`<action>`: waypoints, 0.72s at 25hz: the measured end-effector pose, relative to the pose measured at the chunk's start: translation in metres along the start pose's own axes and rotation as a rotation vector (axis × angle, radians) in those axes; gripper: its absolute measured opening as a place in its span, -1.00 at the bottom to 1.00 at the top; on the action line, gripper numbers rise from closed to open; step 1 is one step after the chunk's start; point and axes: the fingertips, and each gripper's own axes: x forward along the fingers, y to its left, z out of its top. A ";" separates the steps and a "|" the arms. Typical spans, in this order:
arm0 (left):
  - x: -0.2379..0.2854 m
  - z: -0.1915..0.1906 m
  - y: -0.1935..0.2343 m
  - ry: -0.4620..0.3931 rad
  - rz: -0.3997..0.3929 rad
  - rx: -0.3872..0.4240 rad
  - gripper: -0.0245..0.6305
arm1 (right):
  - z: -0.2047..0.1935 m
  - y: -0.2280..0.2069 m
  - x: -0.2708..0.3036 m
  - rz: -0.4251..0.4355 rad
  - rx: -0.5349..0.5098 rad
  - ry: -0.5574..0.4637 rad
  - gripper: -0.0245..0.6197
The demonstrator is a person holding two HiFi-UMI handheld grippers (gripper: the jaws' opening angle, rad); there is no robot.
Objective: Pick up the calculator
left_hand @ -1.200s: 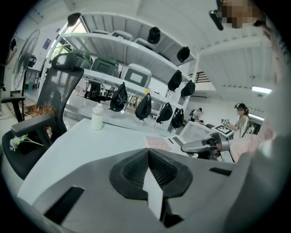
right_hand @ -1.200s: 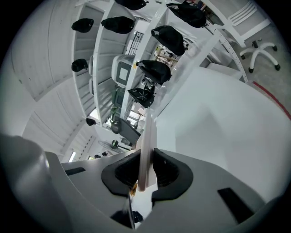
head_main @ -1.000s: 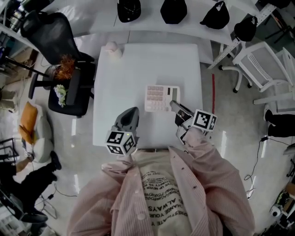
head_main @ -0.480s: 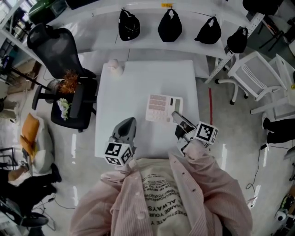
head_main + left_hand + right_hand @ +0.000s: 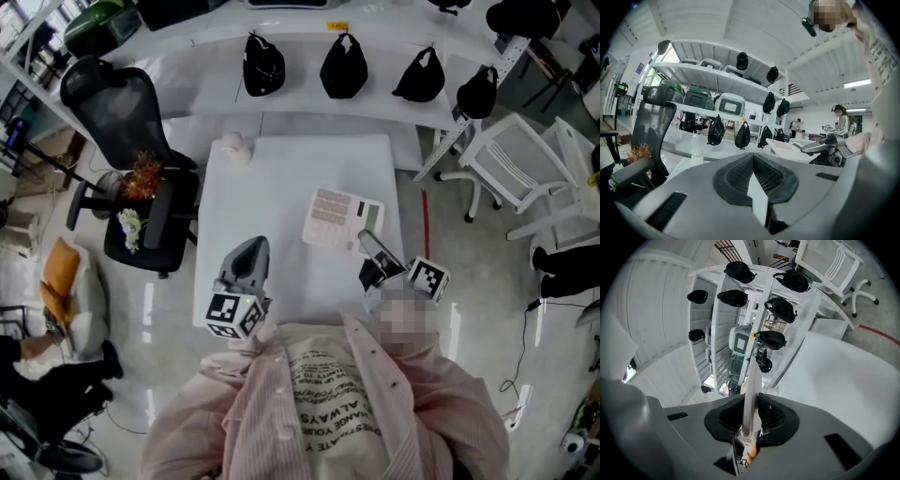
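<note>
Calculator (image 5: 336,218): flat, pale rectangular slab with a pink key grid, over the right side of the smooth white table (image 5: 267,187).
Right gripper (image 5: 367,246): your ribbed black pads clamp its thin near edge.
Left gripper (image 5: 249,251): your pads are pressed together with nothing between.

white calculator (image 5: 339,221), pink keys (image 5: 329,208), white table (image 5: 277,183)

A square white-topped table (image 5: 281,187) stands on a glossy pale floor (image 5: 450,234). On the table's far left corner sits a small pale pink-and-white lump (image 5: 232,146), too small to identify. Over the table's right half is a flat white calculator with pink keys (image 5: 333,214), its near edge clamped in the right gripper (image 5: 367,242).
</note>
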 end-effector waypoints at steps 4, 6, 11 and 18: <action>0.001 0.013 0.004 -0.026 0.007 0.008 -0.92 | 0.009 0.014 -0.001 0.023 0.014 -0.039 -0.74; 0.001 0.019 0.007 -0.036 0.011 0.014 -0.92 | 0.013 0.021 -0.001 0.031 0.008 -0.051 -0.74; 0.000 0.032 0.014 -0.068 0.022 0.037 -0.92 | 0.020 0.030 -0.002 0.028 -0.005 -0.072 -0.74; -0.002 0.049 0.023 -0.107 0.034 0.063 -0.92 | 0.028 0.047 0.002 0.058 -0.015 -0.087 -0.74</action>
